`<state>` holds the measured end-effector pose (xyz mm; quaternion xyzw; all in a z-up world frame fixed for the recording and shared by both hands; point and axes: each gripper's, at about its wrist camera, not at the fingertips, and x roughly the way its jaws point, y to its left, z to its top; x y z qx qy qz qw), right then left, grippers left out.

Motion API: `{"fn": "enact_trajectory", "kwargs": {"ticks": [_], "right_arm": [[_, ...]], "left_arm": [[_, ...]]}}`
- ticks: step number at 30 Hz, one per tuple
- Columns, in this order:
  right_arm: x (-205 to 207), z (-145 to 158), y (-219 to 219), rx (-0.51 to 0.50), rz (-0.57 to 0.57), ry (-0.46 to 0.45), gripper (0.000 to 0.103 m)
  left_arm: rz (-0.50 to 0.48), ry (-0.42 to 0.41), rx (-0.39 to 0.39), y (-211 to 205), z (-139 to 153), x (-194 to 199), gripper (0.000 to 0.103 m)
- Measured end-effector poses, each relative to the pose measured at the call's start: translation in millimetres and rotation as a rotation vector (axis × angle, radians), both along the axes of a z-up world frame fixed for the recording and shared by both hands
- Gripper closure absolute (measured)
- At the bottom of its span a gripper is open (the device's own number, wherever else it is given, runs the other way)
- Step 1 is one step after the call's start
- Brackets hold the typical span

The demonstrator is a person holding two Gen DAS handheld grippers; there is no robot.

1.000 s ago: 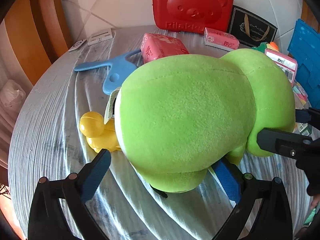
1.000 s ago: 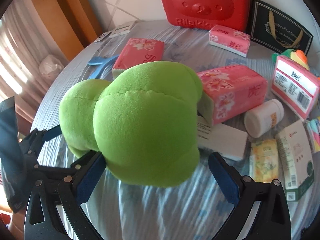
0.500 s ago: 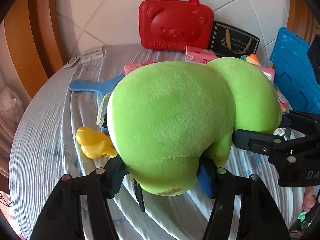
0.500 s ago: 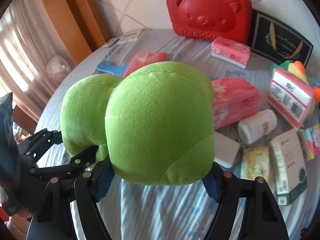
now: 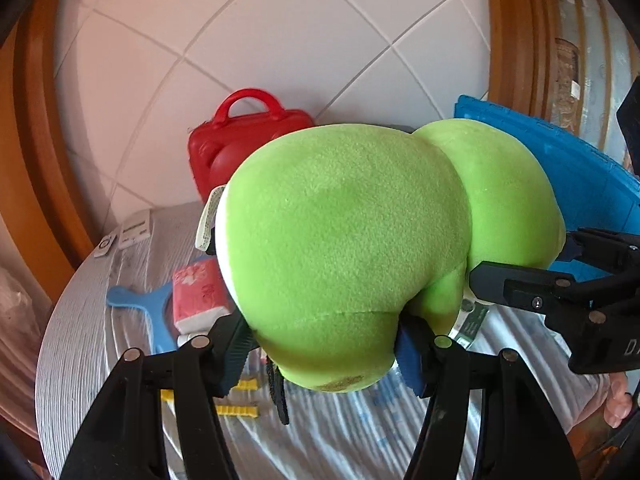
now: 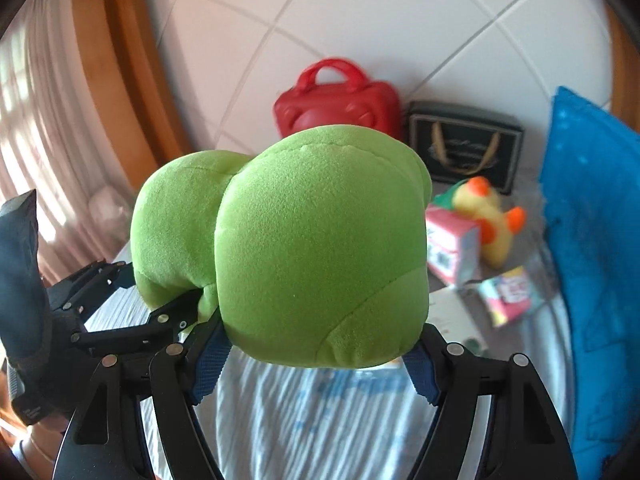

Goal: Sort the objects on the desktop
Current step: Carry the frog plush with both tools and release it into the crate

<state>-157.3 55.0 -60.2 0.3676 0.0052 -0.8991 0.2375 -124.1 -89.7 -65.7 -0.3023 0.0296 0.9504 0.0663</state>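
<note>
The left gripper point(image 5: 324, 350) is clamped on the lower end of the green plush toy point(image 5: 352, 248), its blue pads pressed into the fabric on both sides. The right gripper point(image 6: 316, 364) grips the other lobe of the same toy point(image 6: 316, 248) in the same way, pads sunk into the plush. The toy hangs clear of the table point(image 5: 80, 312), carried between the two tools; each gripper shows in the other's view, pinching its own lobe from the side.

Below and just behind the left gripper's fingers lie yellow toothed pieces point(image 5: 236, 410) on the striped cloth. Farther ahead, left of that tool, sit a pink tissue pack point(image 5: 198, 294) and a blue flat handle-shaped thing point(image 5: 148, 312), then two small white remotes point(image 5: 134, 230) near the table's far edge.

Ahead of the right gripper and to its right are another pink pack point(image 6: 452, 244), a yellow duck toy point(image 6: 488, 216) and a small colourful packet point(image 6: 510, 294), blurred. A blue crate point(image 6: 592, 240) stands at the right. Against the tiled wall stand a red bear-faced case point(image 6: 340, 104) and a black gift bag point(image 6: 464, 146).
</note>
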Motion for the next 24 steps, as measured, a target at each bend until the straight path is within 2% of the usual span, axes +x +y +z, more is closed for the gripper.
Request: {"fn": "enact_trajectory", "kwargs": {"ticks": [7,10,15,20,24], "right_arm": [[14,67,85,-0.023,-0.152,0.110,0.027],[23,100,133,-0.044,-0.238,0.157,0.027],[39,142,224,-0.061,-0.406,0.217,0.027],[46,159,314,-0.046,-0.560,0.207,0.027],[46,152,377,-0.048,-0.636,0.154,0.027]], "left_arm": [[-0.168,0.132,0.002,88,67,-11,0.042],[-0.264,0.179,0.007,141,102,-17,0.042],[-0.426,0.222,0.010,238,143,-25,0.042],[-0.558,0.171,0.013,334,154,-40,0.042],[-0.625,0.092,-0.014,399,148,-50,0.042]]}}
